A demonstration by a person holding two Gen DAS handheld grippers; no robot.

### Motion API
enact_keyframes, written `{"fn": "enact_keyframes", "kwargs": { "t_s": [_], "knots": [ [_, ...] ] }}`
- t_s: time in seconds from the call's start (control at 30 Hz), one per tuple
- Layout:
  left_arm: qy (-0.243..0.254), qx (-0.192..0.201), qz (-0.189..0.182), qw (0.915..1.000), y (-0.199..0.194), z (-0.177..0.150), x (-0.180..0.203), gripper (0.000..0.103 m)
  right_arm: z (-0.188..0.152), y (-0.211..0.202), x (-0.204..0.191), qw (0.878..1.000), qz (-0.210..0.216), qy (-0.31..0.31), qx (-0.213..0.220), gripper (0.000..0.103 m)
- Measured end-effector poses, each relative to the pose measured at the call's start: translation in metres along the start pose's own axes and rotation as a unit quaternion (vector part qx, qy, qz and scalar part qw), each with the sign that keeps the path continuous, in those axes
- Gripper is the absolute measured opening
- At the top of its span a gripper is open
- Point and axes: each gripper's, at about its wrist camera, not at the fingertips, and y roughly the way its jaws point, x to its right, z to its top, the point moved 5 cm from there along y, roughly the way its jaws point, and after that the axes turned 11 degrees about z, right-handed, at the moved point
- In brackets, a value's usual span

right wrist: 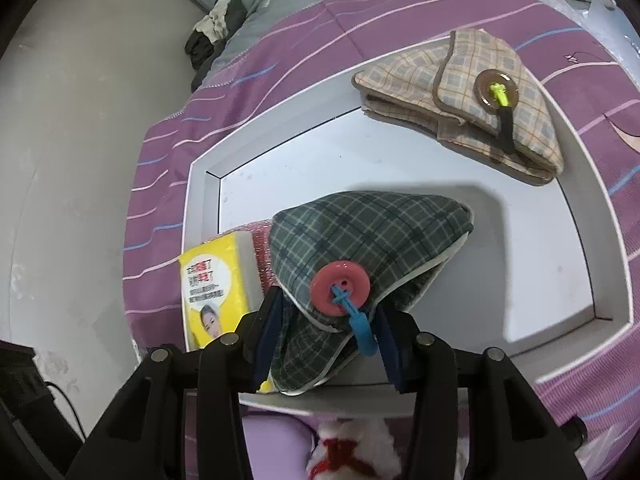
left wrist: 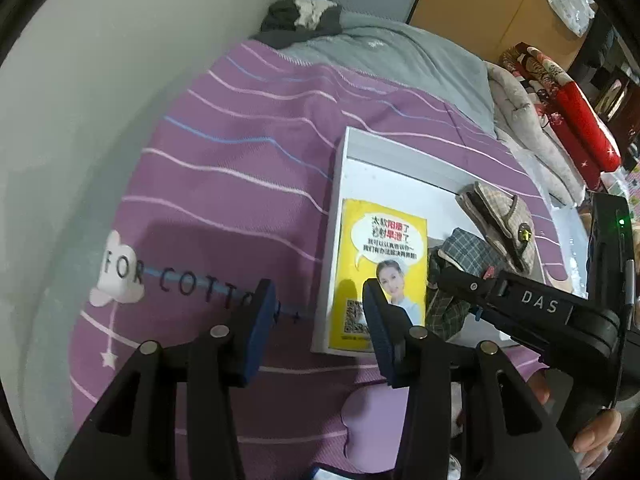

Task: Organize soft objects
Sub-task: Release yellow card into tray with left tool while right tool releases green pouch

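Green plaid pouch (right wrist: 360, 236): folded cloth with a red button (right wrist: 340, 288), lifted over the white tray (right wrist: 400, 160), its near end between the fingers of the right gripper (right wrist: 326, 334), which is clenched on it.
Beige plaid pouch (right wrist: 472, 100): already lying in the tray, ahead and right of the right fingers.
Yellow tissue pack (left wrist: 380, 264): in the tray, just ahead of the left fingers.
Left gripper (left wrist: 320, 328): spread apart, holding nothing, over the purple striped bedsheet (left wrist: 224, 184).
Progress: seemingly midway; the green pouch awaits setting down.
Left over: a white fluffy item (right wrist: 352, 452) below the right fingers, outside the tray.
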Motion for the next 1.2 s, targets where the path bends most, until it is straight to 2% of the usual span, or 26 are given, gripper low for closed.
{"fn": "enact_keyframes", "kwargs": {
  "t_s": [0.17, 0.23, 0.33, 0.6, 0.8, 0.9, 1.2],
  "knots": [
    [-0.014, 0.026, -0.014, 0.9995, -0.005, 0.001, 0.001, 0.047, 0.001, -0.007, -0.001, 1.0, 0.016, 0.0, 0.019, 0.045],
    [-0.02, 0.033, -0.03, 0.9988, -0.009, 0.001, 0.002, 0.047, 0.001, -0.017, -0.001, 1.0, 0.016, 0.002, 0.024, 0.051],
    [-0.01, 0.027, -0.05, 0.9983, -0.013, 0.0, 0.008, 0.047, 0.001, -0.031, -0.001, 0.999, 0.023, 0.006, 0.034, 0.055],
    [0.033, -0.003, -0.04, 0.9987, -0.026, -0.013, 0.027, 0.05, -0.01, -0.071, -0.003, 0.999, 0.009, 0.015, 0.045, 0.055],
    [0.036, -0.031, -0.064, 0.9968, -0.042, -0.021, 0.032, 0.05, -0.021, -0.1, -0.009, 0.999, -0.001, 0.009, 0.05, 0.055],
    [0.032, -0.05, -0.081, 0.995, -0.048, -0.024, 0.035, 0.05, -0.029, -0.114, -0.012, 0.999, 0.002, -0.002, 0.052, 0.06],
    [0.037, -0.104, -0.08, 0.9906, -0.051, -0.038, 0.035, 0.05, -0.048, -0.115, -0.013, 1.0, 0.005, -0.012, 0.009, 0.061]
  ]
}}
